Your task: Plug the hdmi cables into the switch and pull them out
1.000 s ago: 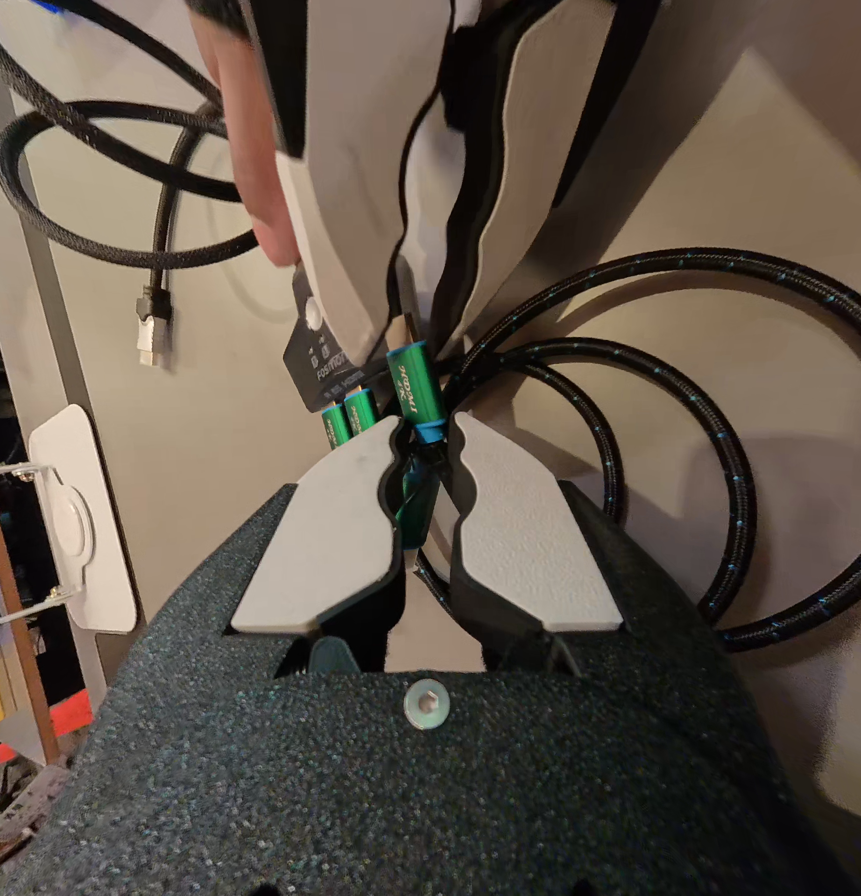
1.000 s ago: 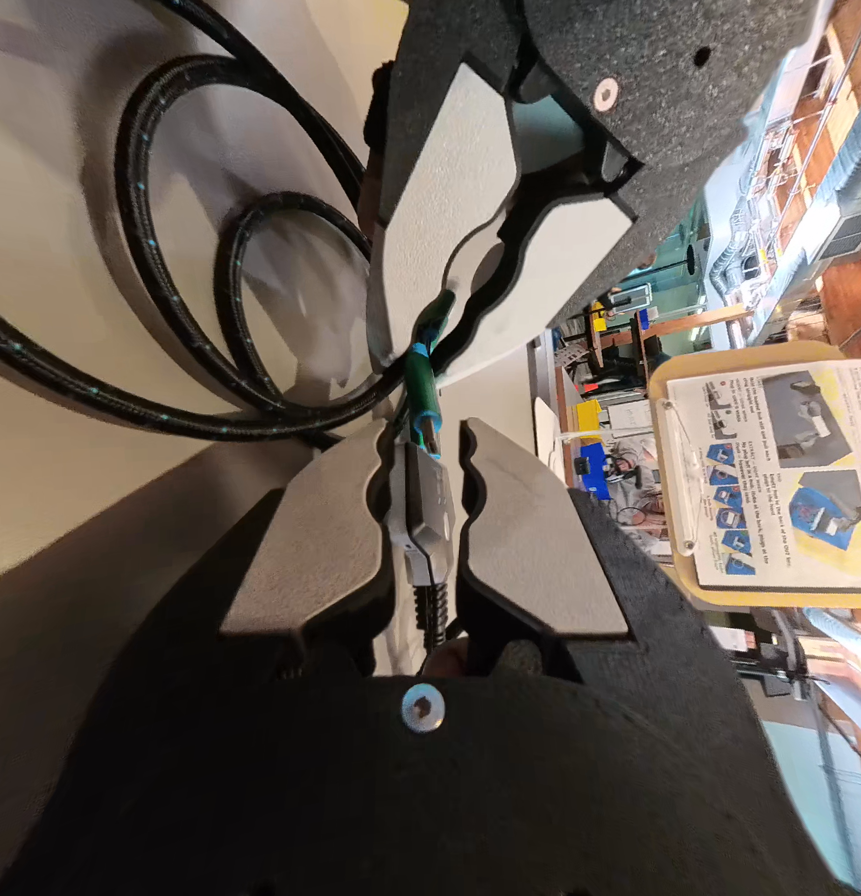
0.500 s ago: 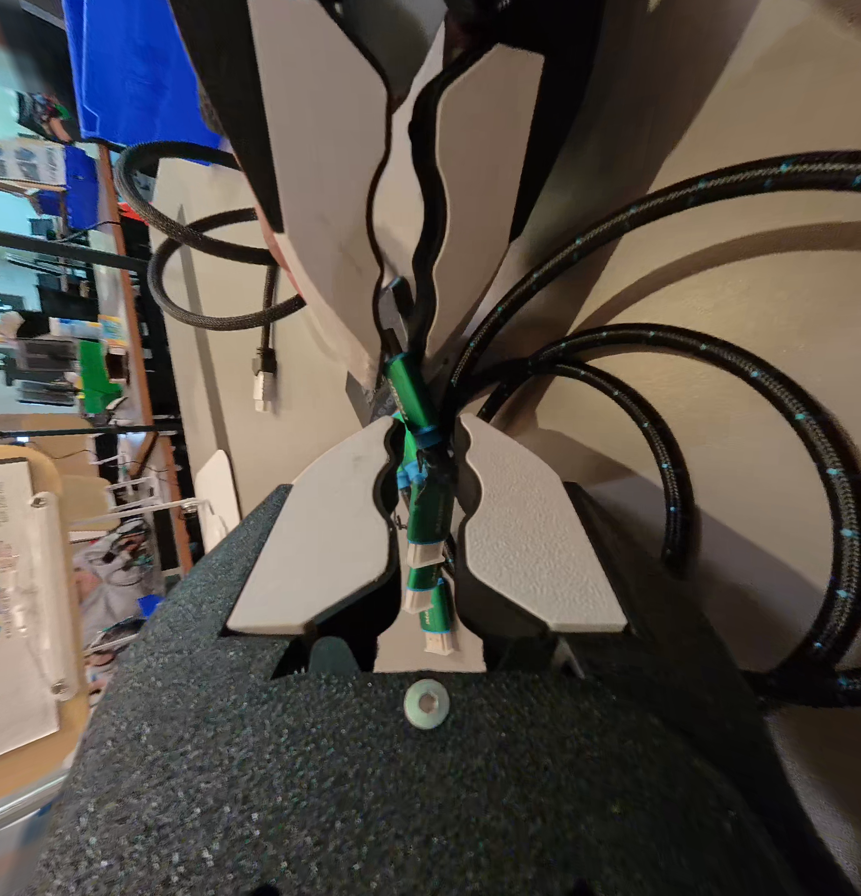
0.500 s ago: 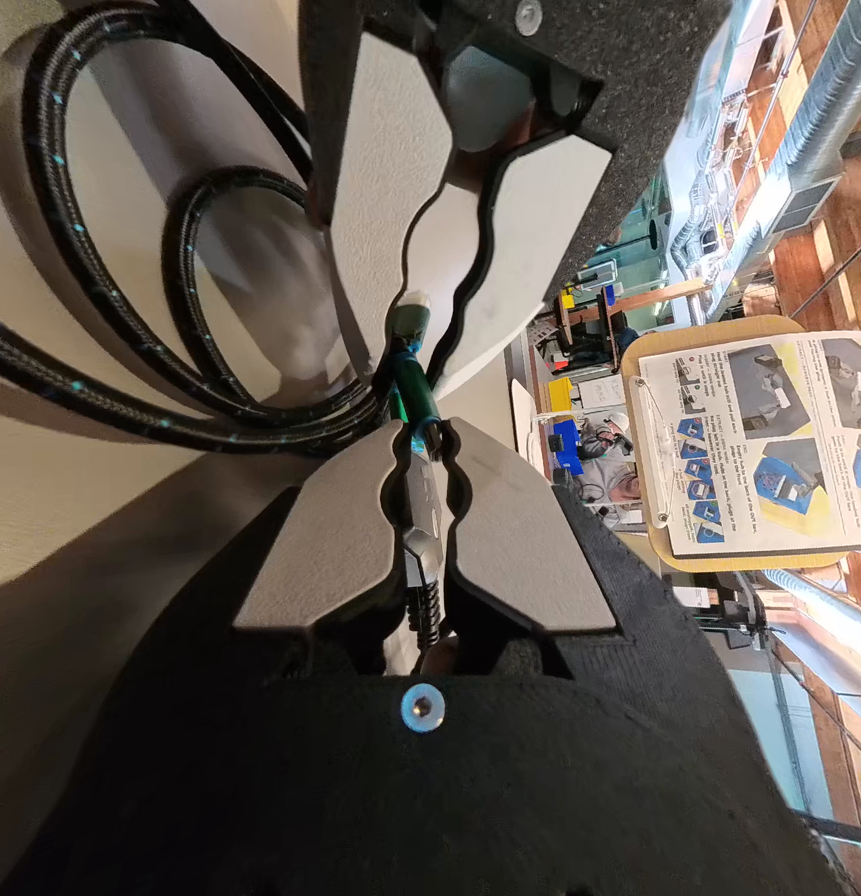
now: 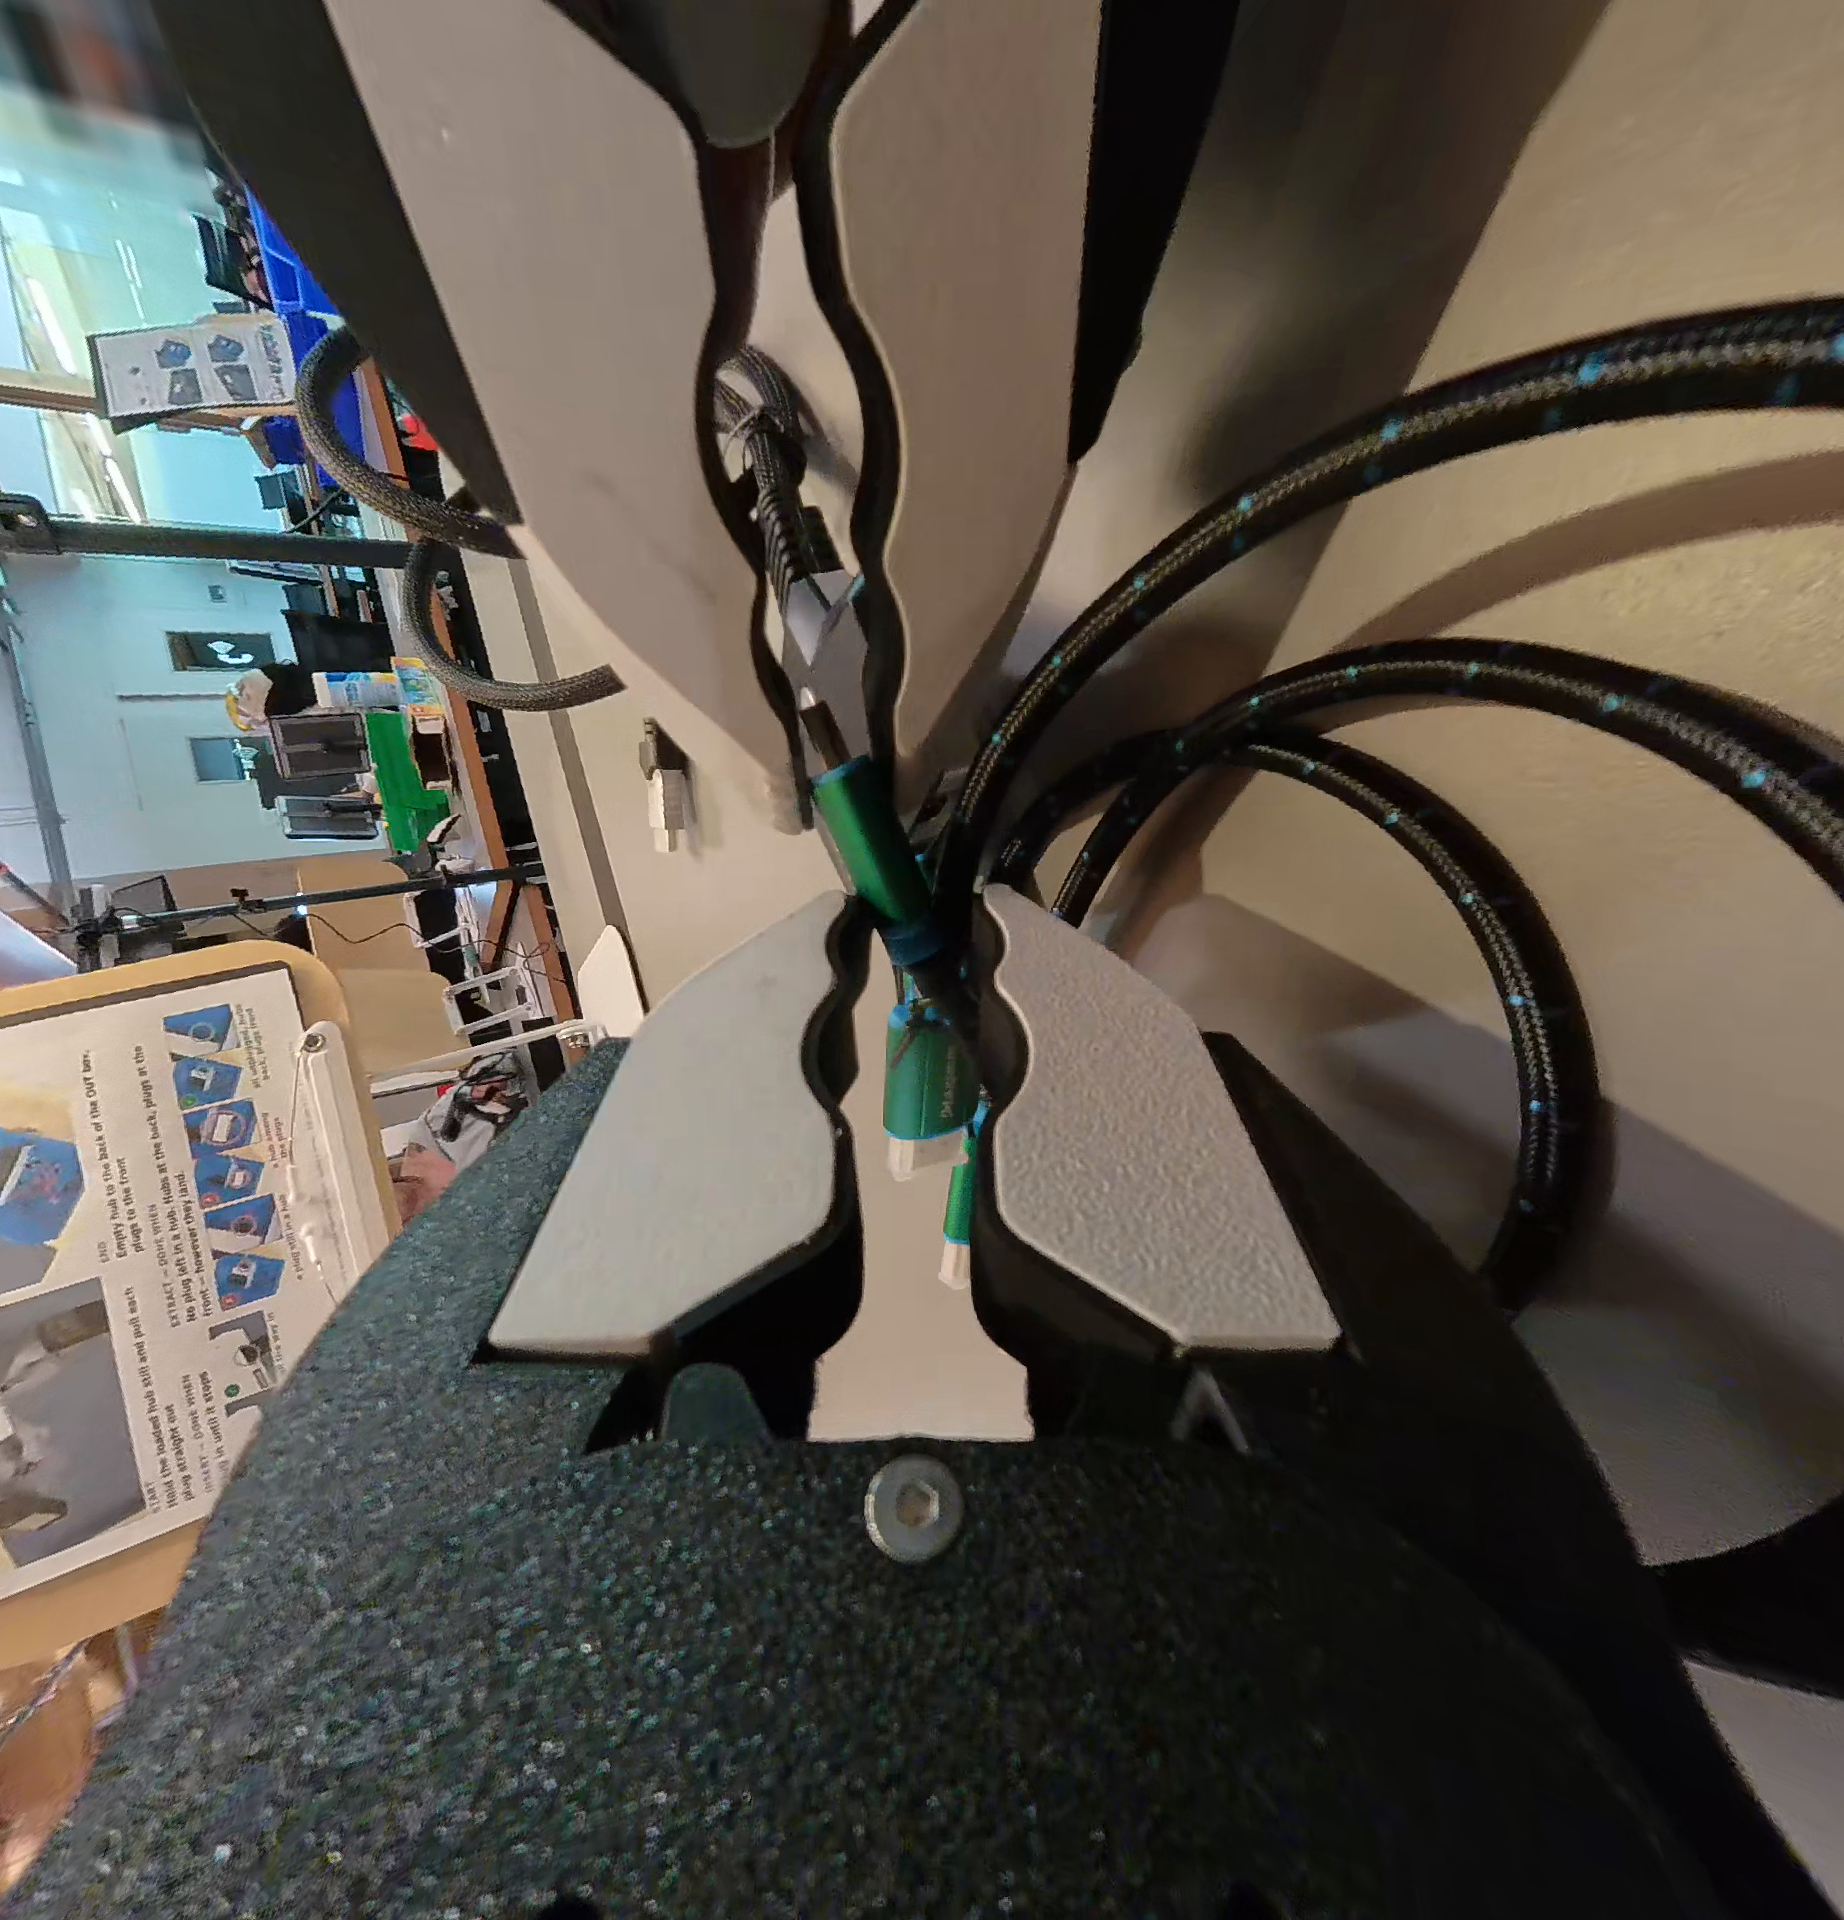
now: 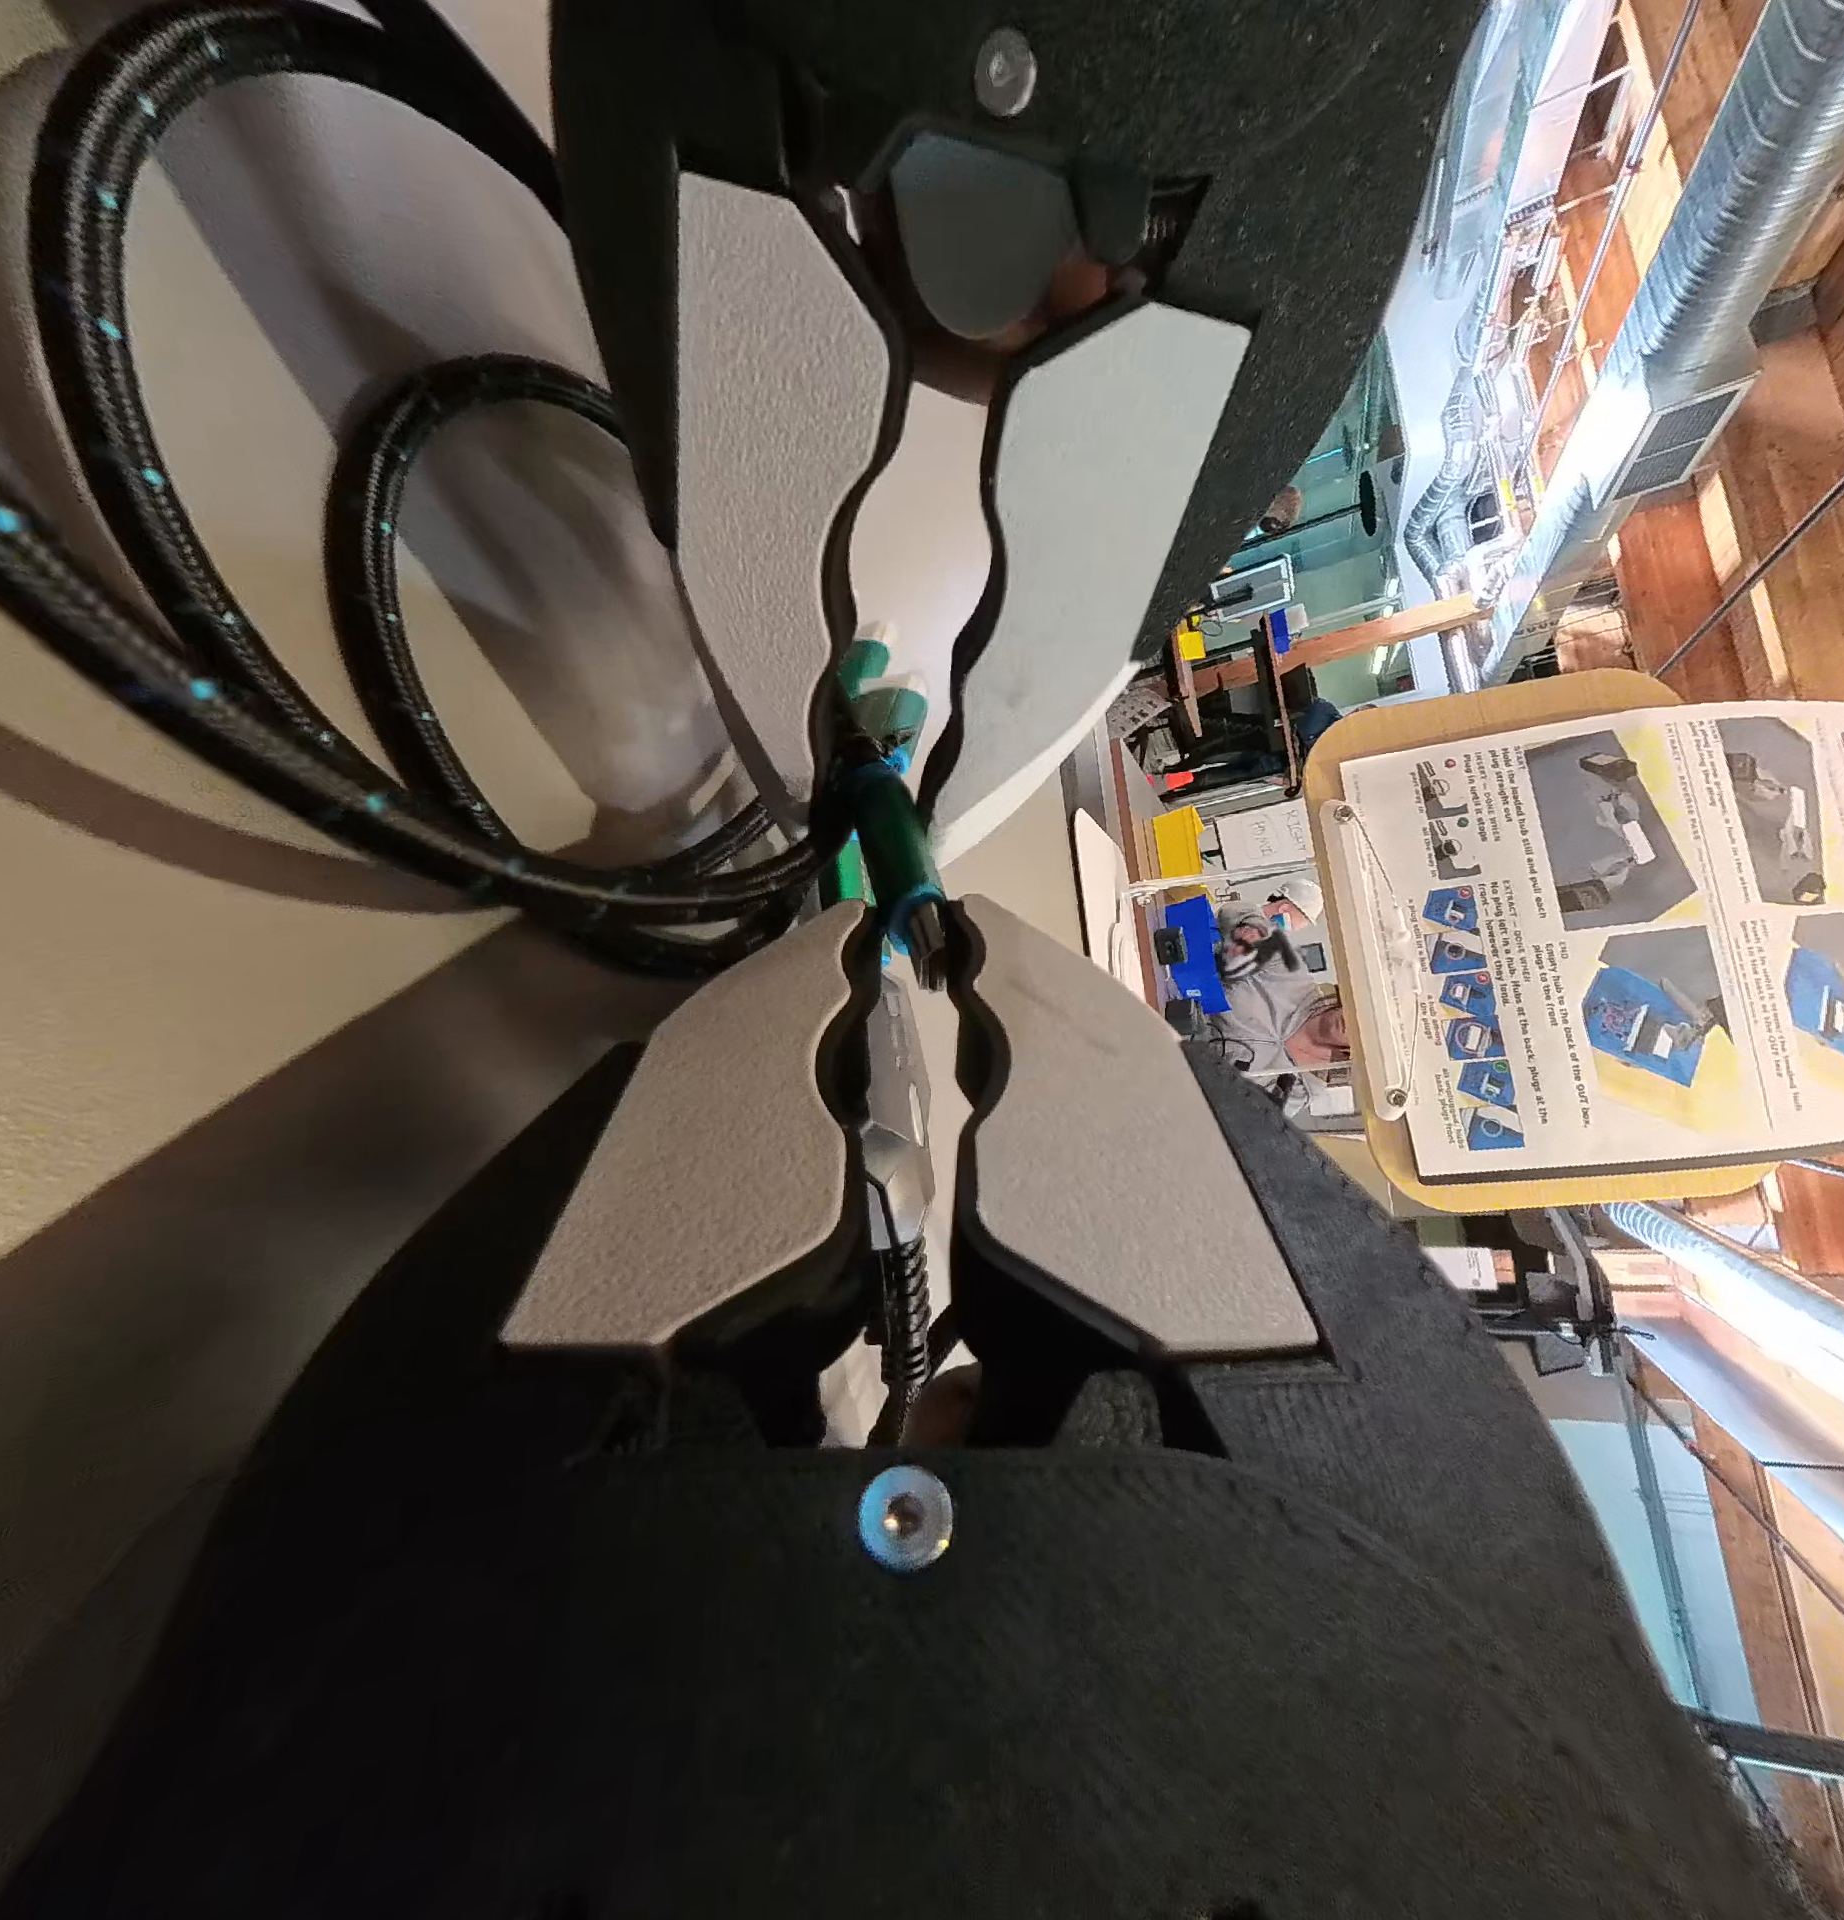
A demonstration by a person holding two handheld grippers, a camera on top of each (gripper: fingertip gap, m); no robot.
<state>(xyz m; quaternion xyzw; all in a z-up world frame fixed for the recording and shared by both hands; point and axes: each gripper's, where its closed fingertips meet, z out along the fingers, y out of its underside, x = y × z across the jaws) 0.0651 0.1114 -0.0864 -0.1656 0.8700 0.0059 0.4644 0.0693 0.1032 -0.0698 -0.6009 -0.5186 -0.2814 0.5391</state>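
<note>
My right gripper [image 6: 913,914] is shut on the grey metal switch [image 6: 897,1070], whose black pigtail runs back between the fingers. My left gripper [image 5: 913,914] faces it, shut on the rear collar and cable of a green HDMI plug [image 5: 864,842]. The plug's dark metal tip [image 6: 928,956] sits at the switch's front end, between the right fingertips; I cannot tell how deep it sits. Two loose green plugs [image 5: 923,1091] hang between the left fingers. The left gripper also shows in the right wrist view [image 6: 871,800].
Black braided cables with blue flecks [image 5: 1520,935] loop over the beige table [image 5: 1624,582] beside both grippers. Another black cable with a white plug [image 5: 669,800] lies farther off. An instruction board [image 6: 1624,935] stands at the table's side, and a workshop lies behind it.
Both grippers have rolled and lifted together, so the room now shows beside them. The right fingers have closed tighter on the switch. The green plug stays between the left fingertips.
</note>
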